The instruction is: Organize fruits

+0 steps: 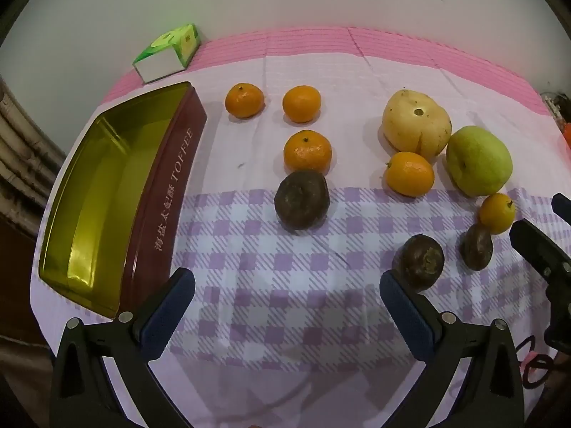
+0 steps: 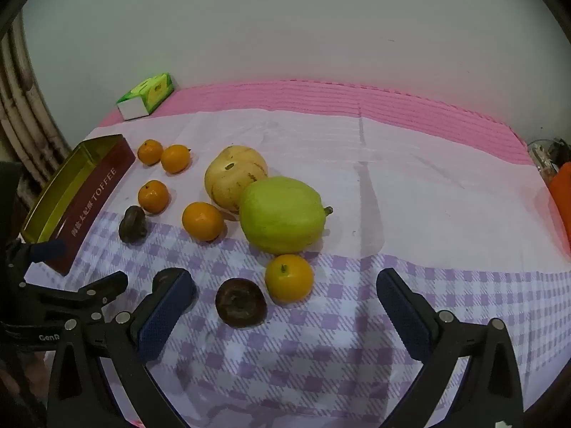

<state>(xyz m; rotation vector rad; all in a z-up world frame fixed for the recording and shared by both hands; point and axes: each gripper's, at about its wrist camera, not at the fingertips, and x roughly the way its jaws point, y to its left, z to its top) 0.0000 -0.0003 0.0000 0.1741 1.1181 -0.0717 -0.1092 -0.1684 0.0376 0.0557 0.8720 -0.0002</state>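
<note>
Left wrist view has your left gripper [image 1: 287, 285] tilted steeply down over the checked tablecloth [image 1: 285, 235], its blue-padded fingers spread wide with only cloth between them. Its left finger sits just beside the near corner of the open toffee tin [image 1: 103, 192], which holds no fruit; its right finger stands just in front of a dark passion fruit [image 1: 421, 262]. Beyond lie three mandarins [image 1: 307, 151], with a second passion fruit [image 1: 301, 199] touching the nearest one. To the right, a pale yellow melon [image 1: 415, 123], a green guava [image 1: 478, 166] and an orange [image 1: 410, 173] crowd together, with a smaller orange [image 1: 496, 213] resting against a third passion fruit [image 1: 476, 248]. A green tissue box [image 1: 167, 51] sits at the far corner.

Right wrist view shows your right gripper [image 2: 285, 294] angled down less steeply, jaws equally wide and gripping nothing. A passion fruit [image 2: 241, 301] and an orange [image 2: 289, 278] lie on the cloth between its fingers, untouched by the pads. Your left gripper [image 2: 85, 292] shows at the left edge, near the tin [image 2: 96, 192].
</note>
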